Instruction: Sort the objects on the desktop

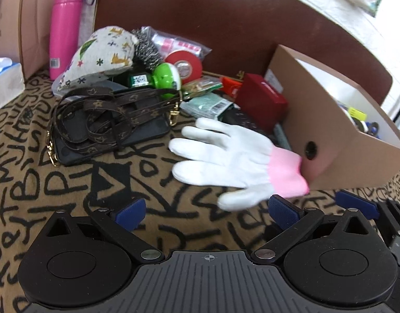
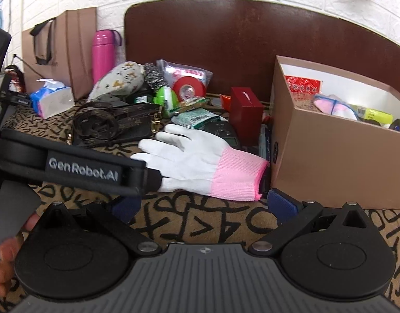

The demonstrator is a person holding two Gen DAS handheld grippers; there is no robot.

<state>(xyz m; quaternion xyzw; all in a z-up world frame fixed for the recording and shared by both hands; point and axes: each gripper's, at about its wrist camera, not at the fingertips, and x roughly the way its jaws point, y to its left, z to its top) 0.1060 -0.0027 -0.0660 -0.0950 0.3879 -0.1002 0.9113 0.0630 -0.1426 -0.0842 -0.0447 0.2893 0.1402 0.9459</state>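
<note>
A white glove with a pink cuff (image 1: 226, 156) lies flat on the patterned cloth, its cuff against a brown cardboard box (image 1: 338, 140). It also shows in the right wrist view (image 2: 200, 161), next to the box (image 2: 338, 161). My left gripper (image 1: 209, 212) is open and empty, just short of the glove. My right gripper (image 2: 205, 204) is open and empty, close behind the glove's cuff. A pile lies behind: a brown strap on a black phone case (image 1: 108, 120), a red box (image 1: 262, 99), red tape (image 1: 184, 65), a green round thing (image 1: 166, 77).
A pink bottle (image 1: 65, 26) and a paper bag (image 2: 64, 49) stand at the back left, with a tissue pack (image 2: 52, 99) beside them. A dark brown board (image 2: 239, 41) backs the table. The box holds several items (image 2: 338, 107). The left gripper's body (image 2: 69, 167) crosses the right view.
</note>
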